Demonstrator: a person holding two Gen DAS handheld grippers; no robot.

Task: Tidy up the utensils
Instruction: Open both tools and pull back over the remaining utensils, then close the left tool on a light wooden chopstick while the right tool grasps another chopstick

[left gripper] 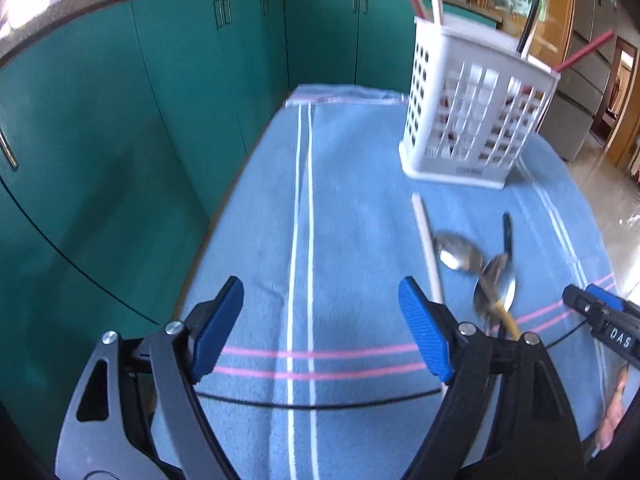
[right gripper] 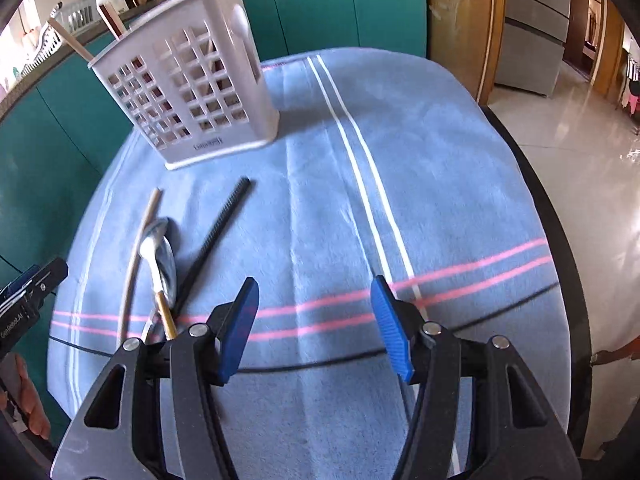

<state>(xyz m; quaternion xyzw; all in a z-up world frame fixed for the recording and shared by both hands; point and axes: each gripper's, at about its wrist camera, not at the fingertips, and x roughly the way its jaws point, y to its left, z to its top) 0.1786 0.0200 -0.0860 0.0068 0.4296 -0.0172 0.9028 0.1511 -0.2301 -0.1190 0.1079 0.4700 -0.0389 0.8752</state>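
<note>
A white slotted utensil holder (left gripper: pixel 476 120) (right gripper: pixel 188 88) stands on the blue towel, with chopsticks and a spoon in it. In front of it lie a pale chopstick (left gripper: pixel 428 248) (right gripper: pixel 138 256), a black chopstick (left gripper: pixel 508 232) (right gripper: pixel 218 236) and two metal spoons (left gripper: pixel 460 254) (right gripper: pixel 160 256), one with a gold handle (left gripper: pixel 506 318) (right gripper: pixel 166 316). My left gripper (left gripper: pixel 320 328) hovers open over bare towel, left of the utensils. My right gripper (right gripper: pixel 314 328) also stands open over bare towel, right of them. Each gripper's tip shows at the edge of the other's view.
The blue striped towel (left gripper: pixel 340 184) (right gripper: pixel 420 160) covers a dark-edged table (right gripper: pixel 560 240). Teal cabinets (left gripper: pixel 140 120) run close behind and left of the table. A glossy tiled floor (right gripper: pixel 580 128) lies to the right. A person's fingers (right gripper: pixel 32 404) show at the frame edge.
</note>
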